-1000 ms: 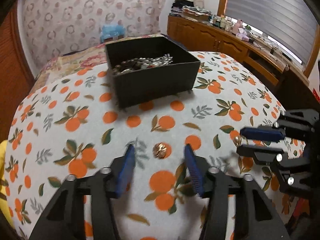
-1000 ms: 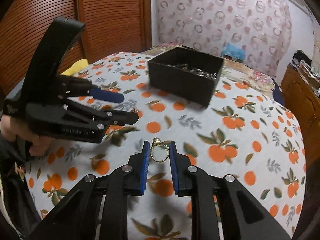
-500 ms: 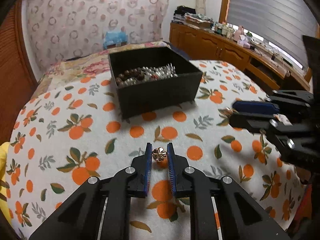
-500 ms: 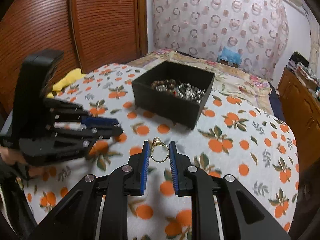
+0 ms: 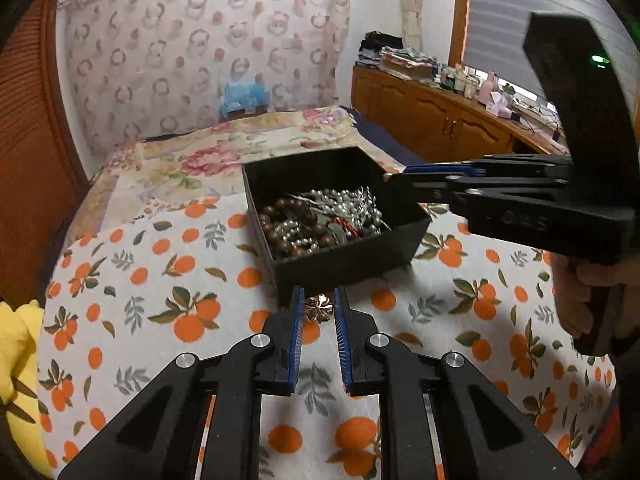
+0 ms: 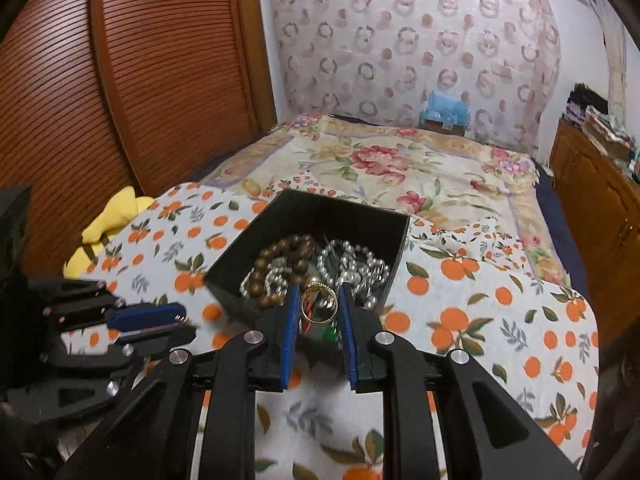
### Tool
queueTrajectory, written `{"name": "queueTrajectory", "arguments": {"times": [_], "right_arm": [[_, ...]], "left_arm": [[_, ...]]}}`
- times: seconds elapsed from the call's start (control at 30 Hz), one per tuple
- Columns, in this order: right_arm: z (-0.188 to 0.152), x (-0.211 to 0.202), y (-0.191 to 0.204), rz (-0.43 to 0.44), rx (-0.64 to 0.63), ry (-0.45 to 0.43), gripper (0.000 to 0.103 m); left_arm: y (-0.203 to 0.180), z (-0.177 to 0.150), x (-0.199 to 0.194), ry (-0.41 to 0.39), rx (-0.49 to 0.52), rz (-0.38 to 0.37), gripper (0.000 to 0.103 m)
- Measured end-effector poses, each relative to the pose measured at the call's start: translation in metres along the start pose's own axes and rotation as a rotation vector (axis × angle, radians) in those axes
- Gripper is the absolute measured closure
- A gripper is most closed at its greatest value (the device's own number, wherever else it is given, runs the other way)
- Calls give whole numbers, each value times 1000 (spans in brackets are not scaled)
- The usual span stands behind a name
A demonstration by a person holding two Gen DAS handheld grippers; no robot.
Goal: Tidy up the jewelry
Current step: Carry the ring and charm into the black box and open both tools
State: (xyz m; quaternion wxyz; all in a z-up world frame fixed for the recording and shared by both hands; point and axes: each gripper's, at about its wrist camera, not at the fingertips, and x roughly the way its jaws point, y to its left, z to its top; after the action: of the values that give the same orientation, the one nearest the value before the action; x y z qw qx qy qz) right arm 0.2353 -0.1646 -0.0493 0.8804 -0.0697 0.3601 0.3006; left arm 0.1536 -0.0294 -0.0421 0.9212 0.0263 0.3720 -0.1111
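On the bed's orange-print cloth (image 5: 132, 280), we carry two pieces to the black box (image 5: 340, 256) of beads: left tongs (image 5: 319, 306) clamped on a flower brooch (image 5: 319, 307), right tongs (image 6: 319, 307) clamped on a gold ring (image 6: 319, 303) over the box, next needing release inside.

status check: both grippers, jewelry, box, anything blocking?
Left gripper shut on flower ring, short of the box. Right gripper shut on gold ring, over black box of beads. Nothing blocking.
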Motion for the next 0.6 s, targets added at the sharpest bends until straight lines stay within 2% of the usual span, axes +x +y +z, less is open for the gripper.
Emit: {"name": "queueTrajectory", "arguments": {"times": [0.3,0.33,0.4,0.6], "right_arm": [[15,31,-4,-20,-11,21,81],[15,33,-4,-24,-8,20,79],[16,34,-7,-35,-2,19,67],[6,28,-23,-31,38,0,66]], "left_arm": [[0,13,3,-11,11,14,89],[1,15,3,-12,10,15,89],[1,17,4,-14,8,16,89],[5,26,9,-29,-14,30,89]]}}
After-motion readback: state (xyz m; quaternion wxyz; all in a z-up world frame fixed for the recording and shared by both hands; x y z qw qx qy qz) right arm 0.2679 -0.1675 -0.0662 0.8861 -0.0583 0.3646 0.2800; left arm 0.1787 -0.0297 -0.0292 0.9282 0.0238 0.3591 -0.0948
